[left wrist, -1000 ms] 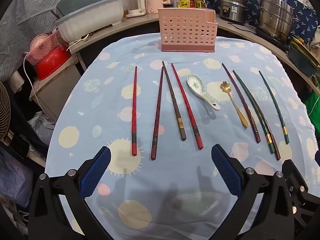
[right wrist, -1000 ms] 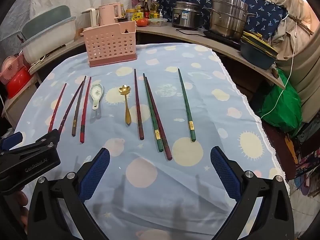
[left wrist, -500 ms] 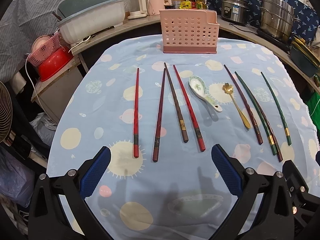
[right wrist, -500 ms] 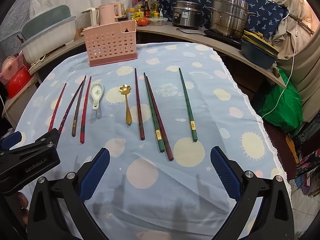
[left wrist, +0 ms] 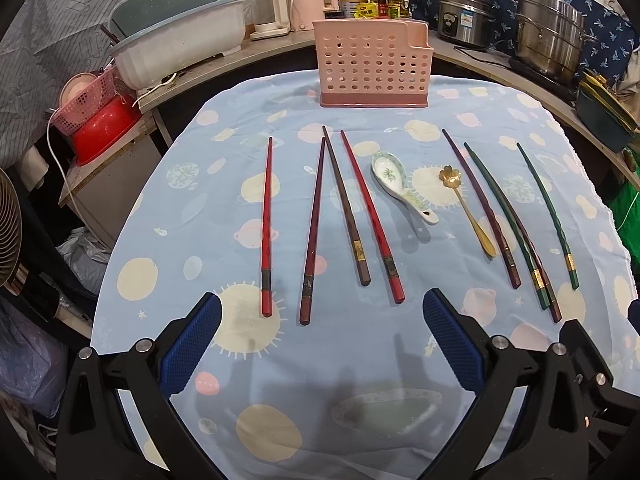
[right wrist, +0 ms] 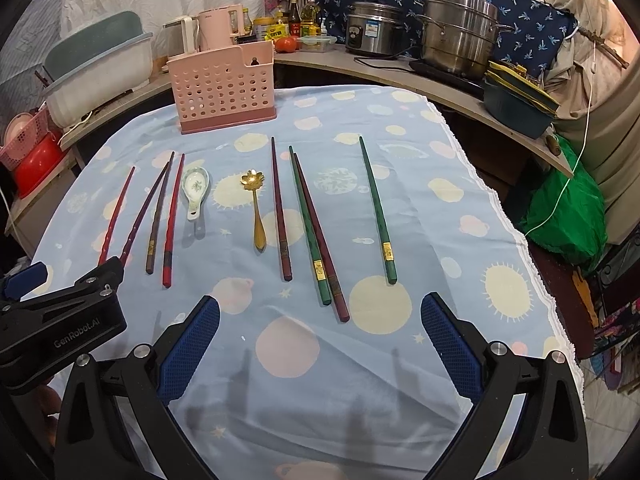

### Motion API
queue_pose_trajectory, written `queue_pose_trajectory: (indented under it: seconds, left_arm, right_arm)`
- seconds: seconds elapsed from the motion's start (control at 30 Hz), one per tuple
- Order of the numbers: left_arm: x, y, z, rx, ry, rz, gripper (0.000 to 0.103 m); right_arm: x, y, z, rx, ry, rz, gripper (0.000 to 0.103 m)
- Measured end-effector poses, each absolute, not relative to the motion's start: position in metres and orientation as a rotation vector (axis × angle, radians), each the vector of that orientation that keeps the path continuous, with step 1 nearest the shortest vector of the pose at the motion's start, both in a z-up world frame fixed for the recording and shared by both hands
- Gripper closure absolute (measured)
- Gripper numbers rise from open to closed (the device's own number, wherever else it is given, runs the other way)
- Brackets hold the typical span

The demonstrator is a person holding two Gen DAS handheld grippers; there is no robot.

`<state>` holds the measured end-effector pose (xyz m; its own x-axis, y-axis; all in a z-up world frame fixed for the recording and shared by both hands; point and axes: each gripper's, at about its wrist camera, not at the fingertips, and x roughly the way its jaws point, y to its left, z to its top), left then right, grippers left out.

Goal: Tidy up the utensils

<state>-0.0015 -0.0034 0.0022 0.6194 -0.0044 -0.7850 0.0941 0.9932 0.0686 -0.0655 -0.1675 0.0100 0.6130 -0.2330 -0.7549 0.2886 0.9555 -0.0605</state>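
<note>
A pink perforated utensil holder [left wrist: 372, 63] [right wrist: 224, 86] stands at the far edge of a blue patterned tablecloth [left wrist: 200, 208]. Several chopsticks lie in a row: red and brown ones at left [left wrist: 266, 224], dark red and green ones at right [left wrist: 546, 208] [right wrist: 376, 208]. A white ceramic spoon [left wrist: 400, 186] [right wrist: 195, 188] and a gold flower spoon [left wrist: 468, 208] [right wrist: 256, 204] lie between them. My left gripper [left wrist: 320, 336] is open and empty, just short of the red chopsticks' near ends. My right gripper [right wrist: 320, 336] is open and empty near the green chopsticks' near ends.
A curved counter behind holds a grey tub [left wrist: 176, 44], kettles [left wrist: 308, 0], bottles, a rice cooker [right wrist: 372, 28] and steel pots [right wrist: 460, 32]. Red and pink basins [left wrist: 100, 120] sit at left. A green bag [right wrist: 564, 196] lies beyond the table's right edge.
Both views have shifted slightly, with the utensils sitting a little lower in the frames. Nothing on the table has moved and both grippers stay open.
</note>
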Motion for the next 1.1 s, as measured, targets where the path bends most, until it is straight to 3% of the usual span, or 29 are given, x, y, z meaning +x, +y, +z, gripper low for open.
queue_pose_trajectory:
  seconds: [1.1]
  left_arm:
    - [-0.0022, -0.0032, -0.0009, 0.106, 0.906, -0.053, 0.007]
  right_arm:
    - [-0.0652, -0.1671, 0.0097, 0.073, 0.861, -0.299, 0.006]
